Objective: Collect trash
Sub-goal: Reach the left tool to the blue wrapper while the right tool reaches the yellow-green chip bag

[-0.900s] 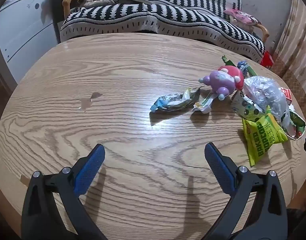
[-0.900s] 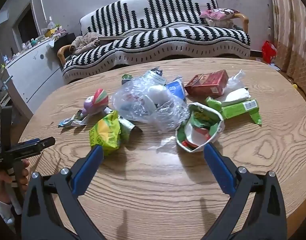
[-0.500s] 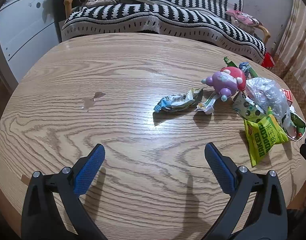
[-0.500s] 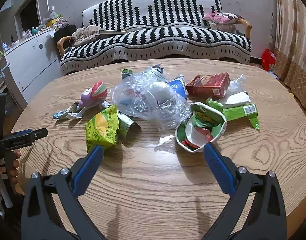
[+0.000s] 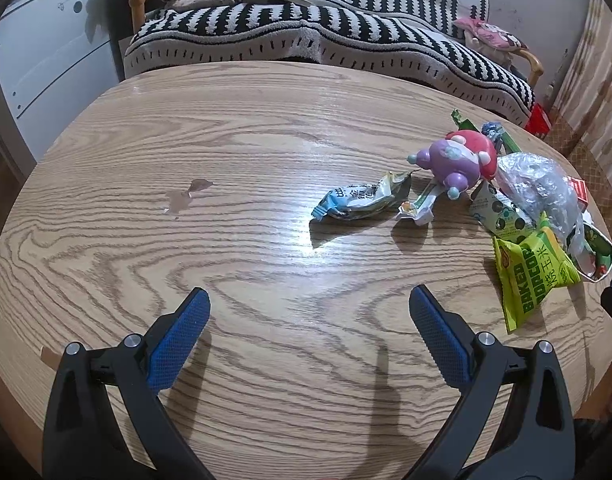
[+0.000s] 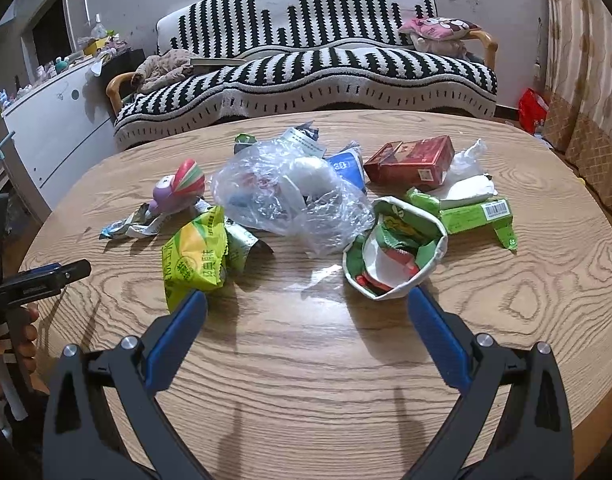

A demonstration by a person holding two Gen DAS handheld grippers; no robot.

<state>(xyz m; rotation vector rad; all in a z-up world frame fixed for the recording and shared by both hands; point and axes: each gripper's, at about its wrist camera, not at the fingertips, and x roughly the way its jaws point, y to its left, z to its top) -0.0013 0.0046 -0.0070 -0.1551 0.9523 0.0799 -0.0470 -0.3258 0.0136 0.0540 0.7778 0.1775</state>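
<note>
The left hand-held gripper hangs over a bare stretch of the round wooden tabletop, its blue-padded fingers spread wide with nothing between them. The trash lies ahead and to its right, well apart from it: nearest is a pale blue snack wrapper, with a small crumpled white wrapper just beside it, then a purple and red toy behind those, and a yellow-green popcorn bag further right at the tabletop's edge. The right hand-held gripper is likewise wide open and empty, low over the tabletop and much closer to the pile. Its left fingertip sits just in front of the yellow-green popcorn bag, and its right fingertip just in front of a torn white and green packet that gapes toward the camera. Between and beyond the fingers lies a crumpled clear plastic bag with a white lump inside. Behind that are a blue and white packet, a red box, some white tissue and a green carton to the right. The toy stands at the left of the pile. A black and white striped sofa stands beyond the tabletop.
</note>
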